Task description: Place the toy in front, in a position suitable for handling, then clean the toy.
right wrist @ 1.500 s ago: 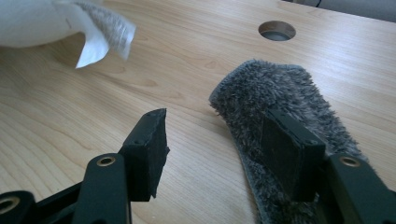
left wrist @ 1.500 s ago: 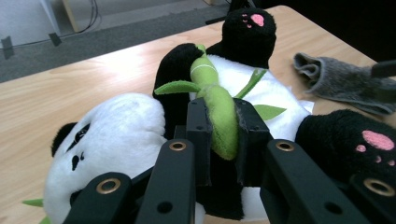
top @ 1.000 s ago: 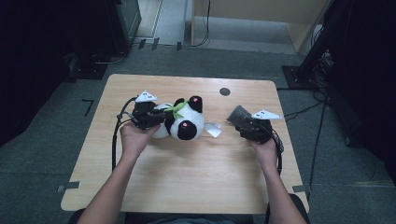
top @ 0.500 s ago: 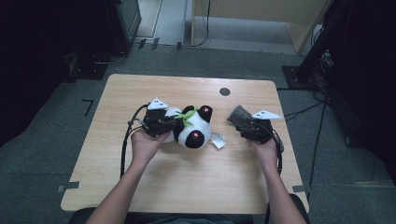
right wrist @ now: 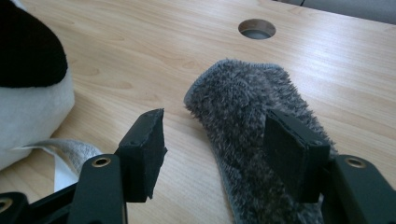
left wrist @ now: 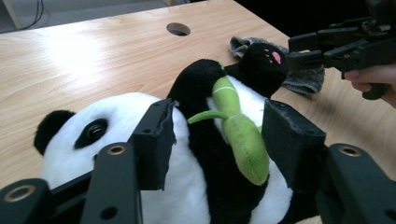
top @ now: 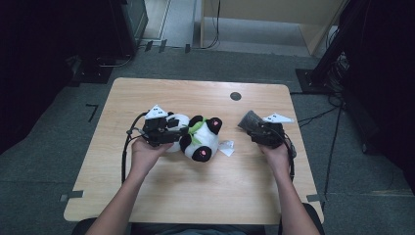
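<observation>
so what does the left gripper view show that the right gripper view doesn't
The left gripper view alone gives the panda's face, the green bamboo toy on its belly, and the right gripper beyond. The right gripper view alone gives a white tag beside the panda. Both share the plush panda, the grey fuzzy cloth, the table hole and open fingers.

Both forearms reach in from the near edge, roughly parallel. The left hand (top: 147, 149) holds the left tool (top: 177, 132) level, pointing right; its jaws have just been opening and now stand apart. The right hand (top: 276, 152) holds the right tool (top: 252, 126) pointing forward-left, jaws parted.
</observation>
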`<state>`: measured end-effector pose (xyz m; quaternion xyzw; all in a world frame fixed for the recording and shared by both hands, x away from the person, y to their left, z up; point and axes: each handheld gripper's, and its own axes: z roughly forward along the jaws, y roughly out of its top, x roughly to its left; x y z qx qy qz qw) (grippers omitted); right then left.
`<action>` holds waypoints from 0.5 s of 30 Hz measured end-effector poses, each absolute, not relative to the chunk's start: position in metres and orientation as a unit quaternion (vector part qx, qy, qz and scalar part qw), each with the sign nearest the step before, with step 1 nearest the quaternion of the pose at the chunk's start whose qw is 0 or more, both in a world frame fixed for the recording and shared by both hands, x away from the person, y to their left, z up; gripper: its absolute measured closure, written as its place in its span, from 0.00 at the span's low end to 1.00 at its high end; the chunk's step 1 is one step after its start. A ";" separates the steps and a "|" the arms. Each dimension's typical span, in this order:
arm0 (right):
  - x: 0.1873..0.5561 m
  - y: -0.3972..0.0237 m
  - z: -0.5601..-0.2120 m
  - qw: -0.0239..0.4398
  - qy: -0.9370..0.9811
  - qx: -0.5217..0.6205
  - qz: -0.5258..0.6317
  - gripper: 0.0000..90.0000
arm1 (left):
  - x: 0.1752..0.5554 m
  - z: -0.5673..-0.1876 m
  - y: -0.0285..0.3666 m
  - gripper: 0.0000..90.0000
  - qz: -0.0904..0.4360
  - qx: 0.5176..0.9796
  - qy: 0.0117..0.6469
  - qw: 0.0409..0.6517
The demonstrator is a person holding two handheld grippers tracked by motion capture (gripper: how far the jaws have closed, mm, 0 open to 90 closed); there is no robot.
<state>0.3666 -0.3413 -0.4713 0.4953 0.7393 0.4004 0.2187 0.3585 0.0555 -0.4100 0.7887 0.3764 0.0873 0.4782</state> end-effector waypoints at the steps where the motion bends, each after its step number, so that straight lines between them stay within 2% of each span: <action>1: 0.370 -0.342 -0.471 0.220 0.740 0.497 0.396 0.43 | 0.359 -0.410 0.059 0.45 0.090 0.788 0.375 0.479; 8: 0.382 -0.352 -0.475 0.204 0.744 0.503 0.390 0.43 | 0.361 -0.408 0.085 0.38 0.106 0.783 0.361 0.495; 15: 0.391 -0.364 -0.480 0.225 0.742 0.518 0.362 0.42 | 0.369 -0.419 0.108 0.30 0.095 0.788 0.370 0.483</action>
